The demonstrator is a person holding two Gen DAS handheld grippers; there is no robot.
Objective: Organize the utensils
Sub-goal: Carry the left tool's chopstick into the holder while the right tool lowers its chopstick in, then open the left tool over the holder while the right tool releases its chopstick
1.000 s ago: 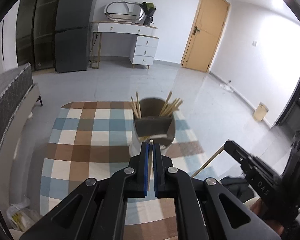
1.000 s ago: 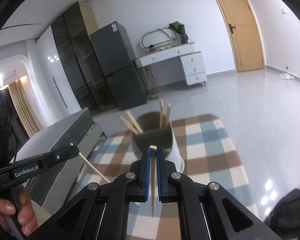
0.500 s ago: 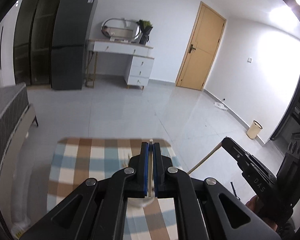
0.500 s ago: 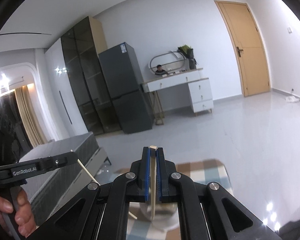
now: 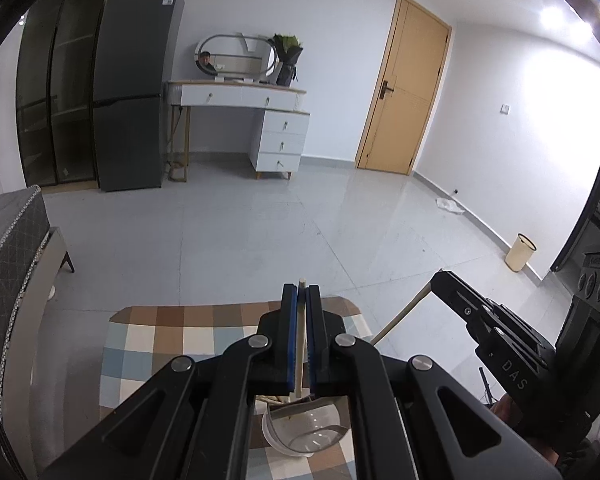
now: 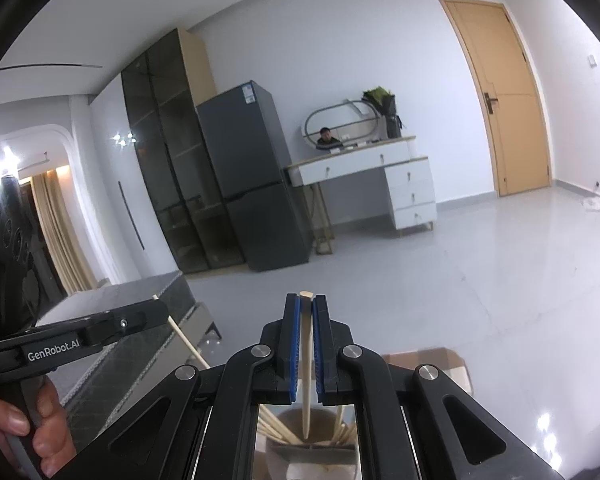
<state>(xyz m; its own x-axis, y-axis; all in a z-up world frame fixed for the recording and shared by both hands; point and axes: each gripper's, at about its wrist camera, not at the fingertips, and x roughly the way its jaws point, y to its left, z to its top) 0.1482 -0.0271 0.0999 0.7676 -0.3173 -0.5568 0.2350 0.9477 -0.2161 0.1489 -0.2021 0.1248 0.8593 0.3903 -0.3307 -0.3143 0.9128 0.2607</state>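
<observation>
My left gripper point(image 5: 301, 291) is shut on a pale wooden chopstick point(image 5: 299, 360) that stands upright between its blue pads. Directly below it, the rim of the white utensil holder point(image 5: 300, 436) shows on the checked tablecloth point(image 5: 160, 344). My right gripper point(image 6: 306, 301) is shut on a second chopstick point(image 6: 307, 380), whose tip hangs over the holder point(image 6: 312, 452), where several chopsticks lean. Each view catches the other gripper from the side: the right gripper point(image 5: 496, 344) with its chopstick point(image 5: 404, 312), and the left gripper point(image 6: 100, 332) with its chopstick point(image 6: 184, 344), held by a hand point(image 6: 24, 420).
Past the table lies open grey tiled floor point(image 5: 260, 220). At the far wall stand a dark fridge point(image 5: 136, 92), a white dressing table point(image 5: 244, 96) with a mirror, and a wooden door point(image 5: 404, 92). A grey padded bed edge point(image 5: 8, 240) runs along the left; a small bin point(image 5: 520, 252) stands right.
Both grippers have risen and drawn back from the holder, each keeping its chopstick. The holder has slid from the middle of both views down under the jaws.
</observation>
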